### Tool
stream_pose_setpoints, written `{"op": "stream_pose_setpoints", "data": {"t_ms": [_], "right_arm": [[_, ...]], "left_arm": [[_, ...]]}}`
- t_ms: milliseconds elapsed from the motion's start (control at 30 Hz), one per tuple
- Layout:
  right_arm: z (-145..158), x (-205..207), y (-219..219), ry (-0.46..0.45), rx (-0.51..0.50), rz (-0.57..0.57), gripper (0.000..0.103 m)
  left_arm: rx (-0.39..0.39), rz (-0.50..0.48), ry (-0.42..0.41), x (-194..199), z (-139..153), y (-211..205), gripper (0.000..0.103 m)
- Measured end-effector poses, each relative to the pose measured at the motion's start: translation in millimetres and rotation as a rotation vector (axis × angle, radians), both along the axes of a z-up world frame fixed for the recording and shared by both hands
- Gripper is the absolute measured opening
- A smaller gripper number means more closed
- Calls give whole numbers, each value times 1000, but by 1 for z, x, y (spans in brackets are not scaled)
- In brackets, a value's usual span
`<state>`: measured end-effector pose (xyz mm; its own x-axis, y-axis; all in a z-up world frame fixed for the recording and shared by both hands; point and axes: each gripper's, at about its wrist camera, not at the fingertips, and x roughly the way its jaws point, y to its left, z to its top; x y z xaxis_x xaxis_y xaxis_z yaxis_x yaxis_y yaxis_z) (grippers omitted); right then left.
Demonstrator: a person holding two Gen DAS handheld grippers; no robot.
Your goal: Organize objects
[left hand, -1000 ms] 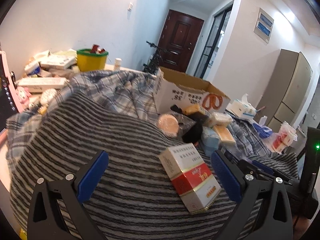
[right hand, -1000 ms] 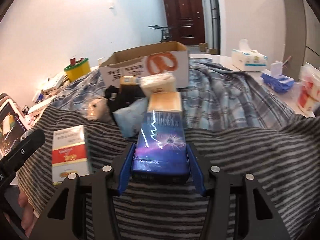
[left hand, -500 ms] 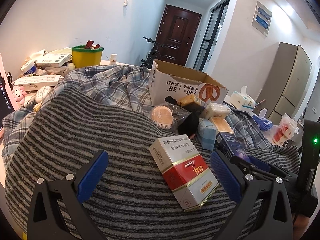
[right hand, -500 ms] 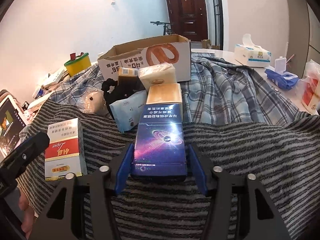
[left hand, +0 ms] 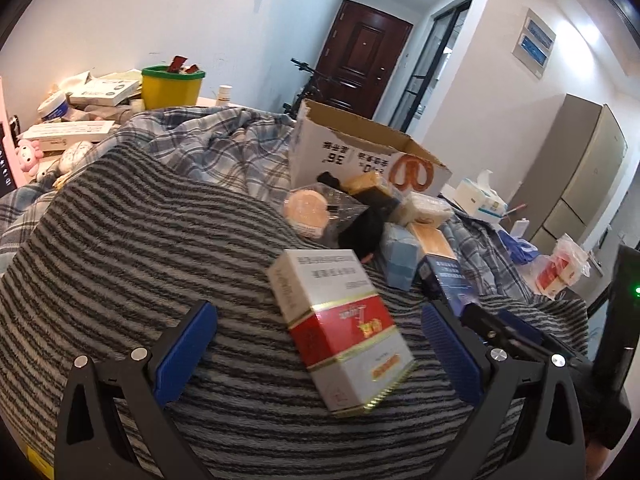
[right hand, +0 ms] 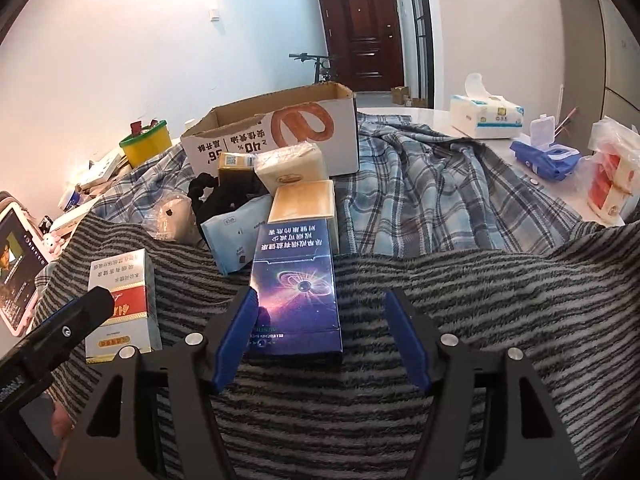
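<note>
Grippers over a striped grey blanket [right hand: 480, 280] strewn with small packages. The right gripper [right hand: 320, 332] has just been opening: its blue pads stand apart, the left pad just beside or touching the dark blue carton [right hand: 296, 280], the right pad clear of it, so the carton lies flat on the blanket between the jaws, unclamped. Far of it, touching end to end, lies a tan box [right hand: 304, 204]; to the left, a pale blue pack [right hand: 236, 236] and a black cloth item [right hand: 216, 200]. Beyond these stands an open cardboard box [right hand: 280, 136] on a plaid blue cloth [right hand: 440, 188]. The left gripper [left hand: 320, 348] is spread wide, its pads apart on either side of the red-and-white carton [left hand: 340, 324], touching neither side; that carton lies tilted on the blanket, near left of the blue one. A tissue box [right hand: 486, 116] sits far right; a yellow tub [left hand: 172, 88] far left.
</note>
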<state>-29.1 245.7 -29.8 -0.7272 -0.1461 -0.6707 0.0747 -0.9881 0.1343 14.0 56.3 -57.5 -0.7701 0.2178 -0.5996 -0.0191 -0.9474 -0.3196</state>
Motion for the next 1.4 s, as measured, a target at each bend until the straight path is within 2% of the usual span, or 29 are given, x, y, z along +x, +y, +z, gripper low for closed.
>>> {"op": "stream_pose_setpoints", "data": {"t_ms": [133,267,333,367,400,467,633,700,800,1067,1167,1267,1300,1400], "right_arm": [[-3,4,-10,-11,36,49,65],[-5,15,-30,-19,54,131,65],[-7,20,-39,-23,48,155,56],[-8,21,-43,-25,45,170,46],[-8,23,-48,-30,37,187,41],[-10,25,-58,-43,9,224,36],[-10,31,-82,-49,-42,311,34],[-8,31,-86,-44,-30,318,34],[-5,29,-74,-14,-15,235,36],[-4,20,-24,-21,7,75,37],[0,19,-10,-5,9,25,45],[1,16,0,10,-16,-18,62],[2,16,1,13,-24,-28,66],[4,11,1,15,-32,-43,72]], "left_arm": [[-97,43,26,3,3,-1,103],[-89,48,38,5,9,-12,103],[-78,48,44,7,13,-15,103],[-80,49,46,8,14,-15,103],[-84,48,50,9,16,-15,103],[-92,45,53,10,17,-14,103],[-92,49,54,12,20,-16,103],[-96,54,50,11,20,-18,103],[-110,34,32,7,17,-16,103],[-217,-34,16,4,5,11,103],[-244,-30,-4,-1,-2,15,103],[-258,-44,-10,-5,-9,17,103],[-262,-47,-8,-6,-10,17,101],[-292,-34,2,-8,-11,15,82]]}}
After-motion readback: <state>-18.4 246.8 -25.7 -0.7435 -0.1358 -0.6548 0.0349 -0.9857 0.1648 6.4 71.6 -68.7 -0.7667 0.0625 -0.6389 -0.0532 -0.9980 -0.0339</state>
